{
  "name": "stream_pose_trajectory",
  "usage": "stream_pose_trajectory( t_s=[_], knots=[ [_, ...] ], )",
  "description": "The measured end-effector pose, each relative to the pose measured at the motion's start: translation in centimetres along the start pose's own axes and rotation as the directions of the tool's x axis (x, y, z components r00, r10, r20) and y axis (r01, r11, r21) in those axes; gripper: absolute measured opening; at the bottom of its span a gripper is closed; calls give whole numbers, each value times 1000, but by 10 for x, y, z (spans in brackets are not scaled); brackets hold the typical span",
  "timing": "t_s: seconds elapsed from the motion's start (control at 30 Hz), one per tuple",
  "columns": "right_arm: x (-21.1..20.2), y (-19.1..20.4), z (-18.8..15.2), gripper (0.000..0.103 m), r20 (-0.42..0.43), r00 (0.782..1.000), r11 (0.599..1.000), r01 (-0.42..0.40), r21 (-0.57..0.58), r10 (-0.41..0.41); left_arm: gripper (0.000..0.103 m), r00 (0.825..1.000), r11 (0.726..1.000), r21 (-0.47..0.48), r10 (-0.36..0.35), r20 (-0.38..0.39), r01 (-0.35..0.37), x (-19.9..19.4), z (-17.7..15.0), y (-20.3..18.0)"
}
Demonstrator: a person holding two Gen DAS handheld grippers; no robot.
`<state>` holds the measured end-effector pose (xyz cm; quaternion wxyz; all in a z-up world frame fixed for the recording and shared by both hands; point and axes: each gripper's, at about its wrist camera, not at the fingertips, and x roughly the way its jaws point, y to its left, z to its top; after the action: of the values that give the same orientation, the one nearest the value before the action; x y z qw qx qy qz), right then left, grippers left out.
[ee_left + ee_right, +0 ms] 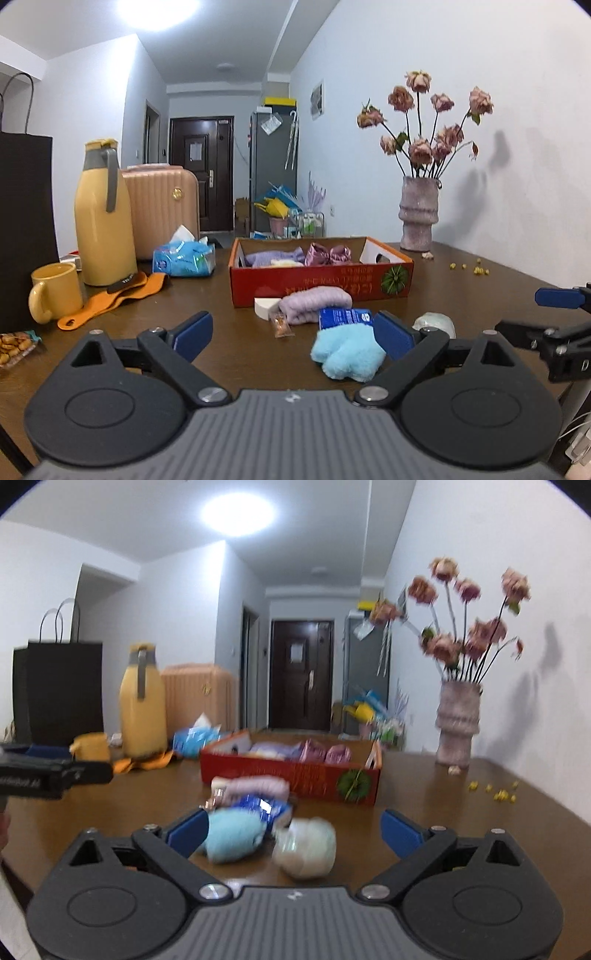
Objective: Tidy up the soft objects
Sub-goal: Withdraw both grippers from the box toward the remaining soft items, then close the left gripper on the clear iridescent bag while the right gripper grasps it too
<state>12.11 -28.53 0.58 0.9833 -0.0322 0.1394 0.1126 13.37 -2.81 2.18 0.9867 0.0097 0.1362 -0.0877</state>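
At lower centre of both wrist views, my two tools frame the remaining work on the brown table (236, 354). The left gripper (293, 334) stands wide with nothing between its jaws; the light blue fluffy glove (347, 350) lies on the table just inside its right-hand pad, not gripped. The right gripper (293, 830) is likewise spread wide and empty, with the pale rolled cloth (306, 847) lying ahead between its jaws and the same glove beside its left-hand pad; this view is motion-blurred, so I cannot tell whether anything touches. At mid-frame, the red cardboard box (321, 284) already holds several soft items: a lilac knit piece (269, 256), a pink satin piece (328, 254) and something cream between them. I judge the task partly done. Still outside the box, in a loose cluster against its near wall, are the lilac knit roll (314, 301), the glove, the pale roll, a blue packet (345, 317), a white wedge-shaped sponge (265, 306) and a small snack wrapper (281, 325). At left of frame stand a yellow mug (57, 291), a yellow flask (103, 218) and a tissue pack (184, 258); at right, a vase of dried roses (419, 212). I take the soft pieces in the cluster as what is left to box.
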Motion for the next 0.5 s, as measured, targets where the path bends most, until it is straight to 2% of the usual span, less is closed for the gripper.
stream_pose_trajectory(
  t_s=[0.2,0.3,0.37,0.4,0.43,0.47,0.5],
  knots=[
    [12,-9,-3,96,-9,1000,999,7,32,-6,96,998,998,-7,-55,-35,55,26,4,-14],
    [19,-25,0,96,-9,999,996,52,71,-52,96,983,985,-12,-173,-67,172,54,5,-38],
    [25,-41,1,95,-27,995,989,99,108,-97,96,973,977,24,-207,-100,210,76,4,-62],
    [28,-50,1,93,-40,994,987,108,119,-104,91,969,974,42,-217,-119,224,84,3,-72],
    [32,-58,1,87,-55,993,984,112,137,-105,87,962,969,43,-237,-134,244,91,3,-78],
    [36,-67,0,83,-72,993,981,103,166,-93,78,951,963,15,-265,-156,271,99,1,-81],
    [41,-76,0,75,-88,994,976,80,203,-63,73,940,957,-22,-289,-181,290,105,-1,-81]
  ],
)
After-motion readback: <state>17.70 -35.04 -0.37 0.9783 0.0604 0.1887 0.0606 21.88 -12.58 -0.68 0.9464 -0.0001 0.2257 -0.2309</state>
